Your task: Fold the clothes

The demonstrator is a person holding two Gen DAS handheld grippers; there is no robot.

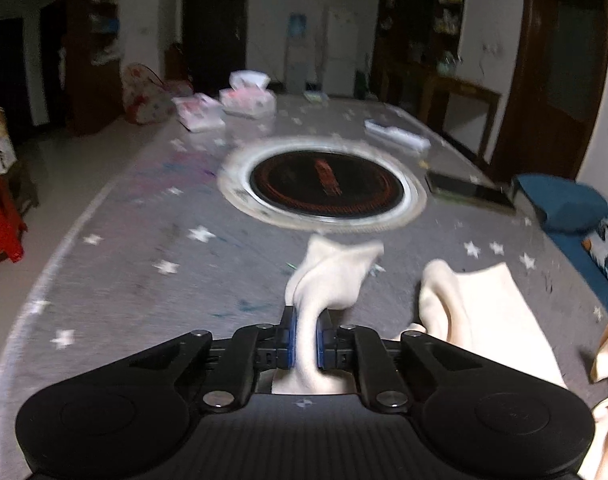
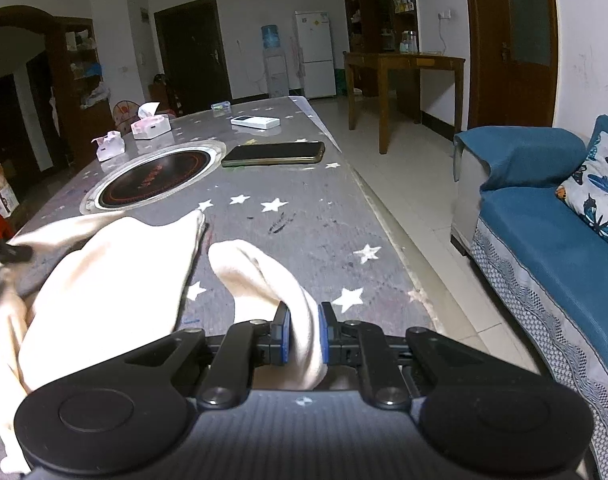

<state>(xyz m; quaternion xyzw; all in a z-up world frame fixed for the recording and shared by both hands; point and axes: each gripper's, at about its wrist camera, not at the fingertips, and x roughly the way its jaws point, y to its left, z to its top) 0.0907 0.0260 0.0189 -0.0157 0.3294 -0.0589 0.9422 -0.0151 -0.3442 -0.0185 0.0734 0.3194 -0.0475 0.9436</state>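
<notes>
Both hand-held tools look alike. The left gripper (image 1: 304, 320) has a wide black body, ribbed on top, with a small round white mark at its front edge. A smooth round disc sits at each outer corner. Angular black link arms run inward from silver screws to two black fingers faced with blue pads (image 1: 290, 338). The right gripper (image 2: 304, 316) shows the same black build, silver screws and blue pads (image 2: 324, 336).

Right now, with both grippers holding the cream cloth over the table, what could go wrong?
1. The left gripper pinches only a twisted bunch of the cream fabric garment, so the fold may come out crooked.
2. Dragged cloth could reach the dark flat phone near the table's edge and push it off.
</notes>
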